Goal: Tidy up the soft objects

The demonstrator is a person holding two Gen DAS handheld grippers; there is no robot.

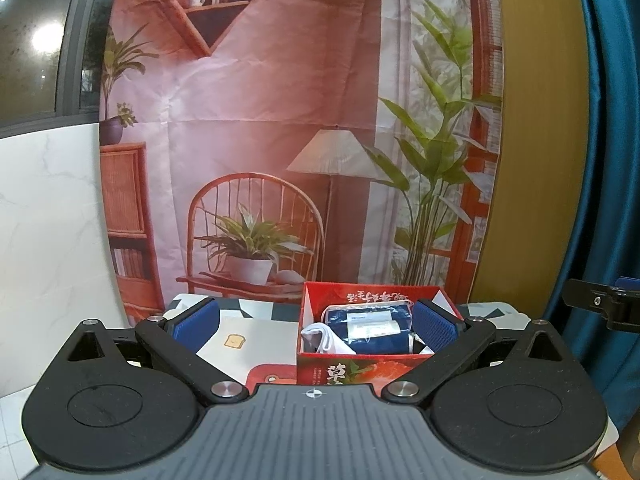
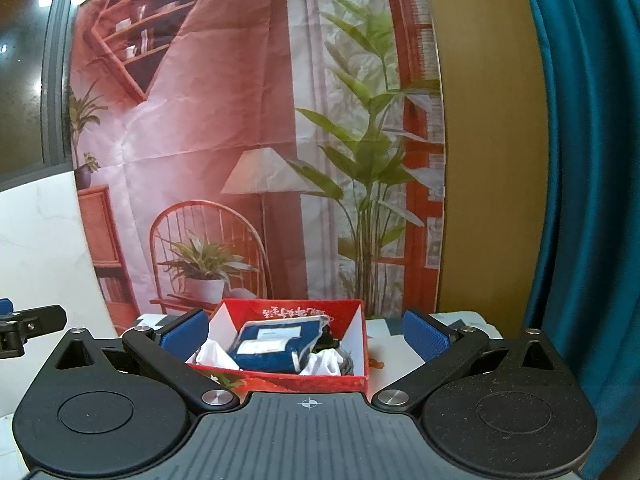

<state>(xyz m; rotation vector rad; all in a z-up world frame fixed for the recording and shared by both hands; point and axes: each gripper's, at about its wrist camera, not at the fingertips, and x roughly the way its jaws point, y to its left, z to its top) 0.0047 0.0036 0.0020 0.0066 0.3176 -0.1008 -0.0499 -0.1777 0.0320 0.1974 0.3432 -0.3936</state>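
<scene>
From my left claw (image 1: 316, 326), both blue pads stand wide apart with nothing between them that I am holding. The red box (image 1: 360, 370) sits at about one o'clock from the claw's centre, on the patterned mat (image 1: 256, 330). Inside it a navy pack (image 1: 370, 328) lies on top, and a white cloth (image 1: 326, 342) is bunched at its seven o'clock. My right-hand pad overlaps the box's three o'clock wall in this view; I cannot tell whether it touches or merely hangs in front. If it is touching, any sideways drift would shove the light cardboard across the mat.

From my right claw (image 2: 306, 338), the pads are likewise spread wide and empty. The box (image 2: 280, 382) is at twelve o'clock, slightly left of centre, with the pack (image 2: 276, 346) tilted across the middle. White cloth (image 2: 324, 362) shows at its five o'clock and again at its eight o'clock. Something dark and greyish lies at the three o'clock end; it is too murky to name. My other claw's tip (image 2: 30, 326) peeks in at nine o'clock.

The box looks full, so I judge the sorting nearly done. The risks I see: pressing down could tip the tilted pack out, a pad could snag the loose cloth and drag it over the rim, and both claws working so near each other could knock together.
</scene>
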